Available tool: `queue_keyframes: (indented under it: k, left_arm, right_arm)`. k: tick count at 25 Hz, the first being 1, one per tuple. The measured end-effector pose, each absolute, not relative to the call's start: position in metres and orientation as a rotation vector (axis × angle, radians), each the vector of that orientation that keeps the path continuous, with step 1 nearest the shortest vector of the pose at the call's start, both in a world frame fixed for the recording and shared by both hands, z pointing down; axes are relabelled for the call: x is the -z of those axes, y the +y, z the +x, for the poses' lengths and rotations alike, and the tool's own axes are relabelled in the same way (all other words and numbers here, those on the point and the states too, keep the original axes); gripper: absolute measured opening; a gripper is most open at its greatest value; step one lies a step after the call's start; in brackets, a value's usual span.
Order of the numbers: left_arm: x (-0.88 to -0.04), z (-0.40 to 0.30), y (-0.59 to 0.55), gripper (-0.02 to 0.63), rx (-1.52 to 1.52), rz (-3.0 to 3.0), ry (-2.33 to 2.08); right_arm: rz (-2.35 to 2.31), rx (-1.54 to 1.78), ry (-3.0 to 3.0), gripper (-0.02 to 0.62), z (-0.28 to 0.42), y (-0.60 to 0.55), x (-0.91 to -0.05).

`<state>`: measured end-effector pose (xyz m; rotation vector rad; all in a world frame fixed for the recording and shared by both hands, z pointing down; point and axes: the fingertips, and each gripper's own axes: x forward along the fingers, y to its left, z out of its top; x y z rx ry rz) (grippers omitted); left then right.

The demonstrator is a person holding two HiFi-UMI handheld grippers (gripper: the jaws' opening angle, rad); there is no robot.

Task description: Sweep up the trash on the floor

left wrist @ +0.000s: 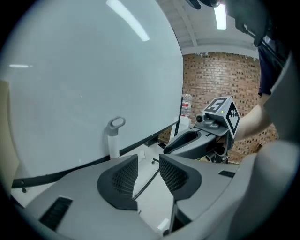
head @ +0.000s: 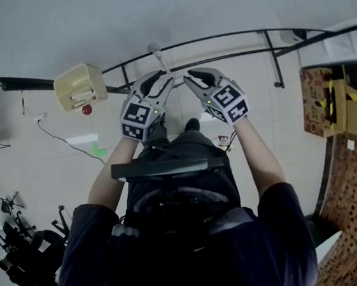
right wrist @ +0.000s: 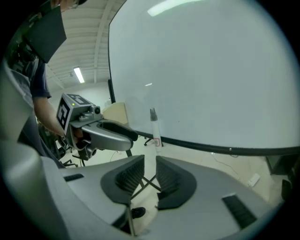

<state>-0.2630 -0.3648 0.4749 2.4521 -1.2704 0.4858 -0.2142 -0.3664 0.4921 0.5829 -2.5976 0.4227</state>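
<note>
A white handle (head: 160, 58) with a loop at its top stands upright against the whiteboard, just beyond both grippers. In the left gripper view the handle (left wrist: 114, 137) is to the left of the jaws, outside them. In the right gripper view the handle (right wrist: 153, 125) rises past the jaw gap and carries a red label. My left gripper (head: 166, 80) is open with only floor showing between its pads (left wrist: 125, 176). My right gripper (head: 191, 78) is open too, a narrower gap, and holds nothing. A white scrap (head: 83, 140) and a green scrap (head: 101, 153) lie on the floor at the left.
A large whiteboard (head: 180, 11) on a black frame (head: 272, 50) fills the far side. A cream box (head: 79, 86) stands on the left with a red thing (head: 87, 109) beside it. Cardboard boxes (head: 347, 97) sit on the right, black gear (head: 26, 243) at the lower left, and a cable (head: 57, 135) crosses the floor.
</note>
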Motion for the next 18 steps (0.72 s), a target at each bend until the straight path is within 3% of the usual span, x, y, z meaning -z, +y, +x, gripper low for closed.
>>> queue_keyframes:
  k: [13, 18]
  left_arm:
    - [-0.379, -0.237, -0.345, 0.133, -0.406, 2.645, -1.263]
    - [-0.342, -0.244, -0.336, 0.091, -0.345, 2.739, -1.218]
  right_arm:
    - [0.74, -0.258, -2.773, 0.08, -0.182, -0.349, -0.387]
    - [0.81, -0.151, -2.806, 0.008, -0.192, -0.33, -0.353]
